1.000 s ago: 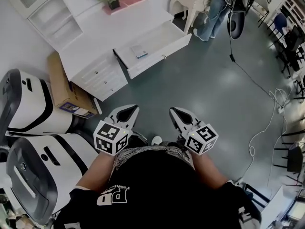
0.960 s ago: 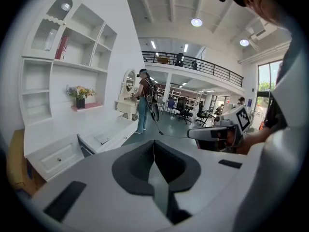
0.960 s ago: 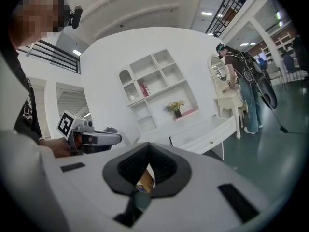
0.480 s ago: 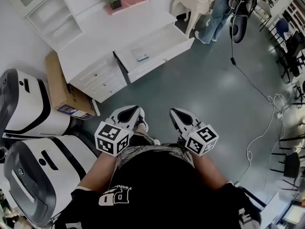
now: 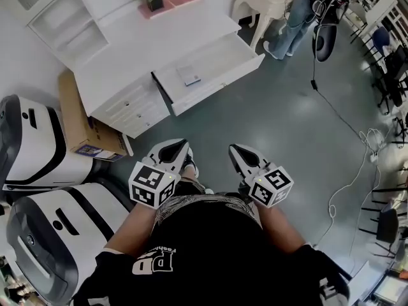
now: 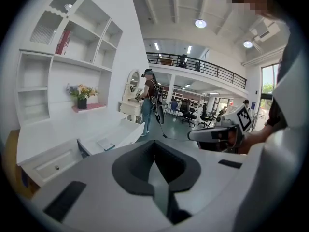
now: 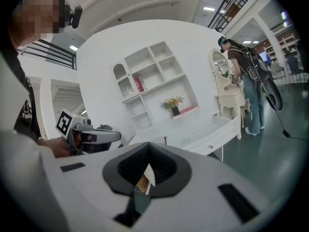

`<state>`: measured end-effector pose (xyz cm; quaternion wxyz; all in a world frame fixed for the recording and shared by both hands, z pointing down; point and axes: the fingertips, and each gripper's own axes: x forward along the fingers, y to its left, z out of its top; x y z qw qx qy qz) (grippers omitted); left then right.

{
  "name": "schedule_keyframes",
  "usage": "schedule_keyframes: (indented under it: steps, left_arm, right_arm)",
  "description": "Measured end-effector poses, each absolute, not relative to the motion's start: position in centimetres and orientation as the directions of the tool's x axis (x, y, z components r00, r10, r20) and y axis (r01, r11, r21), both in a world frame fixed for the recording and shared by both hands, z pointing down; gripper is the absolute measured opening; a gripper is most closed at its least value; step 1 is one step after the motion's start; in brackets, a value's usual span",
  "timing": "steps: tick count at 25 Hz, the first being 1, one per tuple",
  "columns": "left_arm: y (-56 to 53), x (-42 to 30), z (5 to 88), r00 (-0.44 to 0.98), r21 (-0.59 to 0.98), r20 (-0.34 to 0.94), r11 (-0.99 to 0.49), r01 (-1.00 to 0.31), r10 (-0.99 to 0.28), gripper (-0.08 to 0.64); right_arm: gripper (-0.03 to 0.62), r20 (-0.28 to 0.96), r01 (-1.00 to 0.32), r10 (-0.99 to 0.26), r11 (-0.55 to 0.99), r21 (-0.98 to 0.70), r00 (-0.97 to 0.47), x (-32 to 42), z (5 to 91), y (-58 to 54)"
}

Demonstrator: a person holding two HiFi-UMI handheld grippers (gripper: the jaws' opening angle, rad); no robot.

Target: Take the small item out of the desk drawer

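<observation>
While both grippers hung low over the grey floor, well short of the furniture, a cardboard box (image 5: 80, 123) stood at the left end of the white desk (image 5: 159, 46). The desk's wide drawer (image 5: 220, 81) was pulled out, and the small item (image 5: 190, 76), flat and pale, lay inside it toward the left. Nearer the person, the left gripper (image 5: 174, 148) pointed at the desk, its fingers pressed together on nothing. Beside it, the right gripper (image 5: 237, 150) likewise had its fingers closed and empty. Another person (image 5: 294, 14) stood at the far right.
</observation>
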<state>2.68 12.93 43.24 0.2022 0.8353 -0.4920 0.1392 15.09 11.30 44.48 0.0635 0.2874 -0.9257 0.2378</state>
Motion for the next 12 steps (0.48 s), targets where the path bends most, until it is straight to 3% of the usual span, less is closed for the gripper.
schedule_keyframes:
  steps: [12]
  left_arm:
    - [2.0,-3.4,43.6,0.445,0.217,0.434,-0.388,-0.896,-0.784,0.015]
  right_arm:
    - [0.009,0.304,-0.534,-0.441,0.738,-0.412,-0.845,9.1,45.6,1.7]
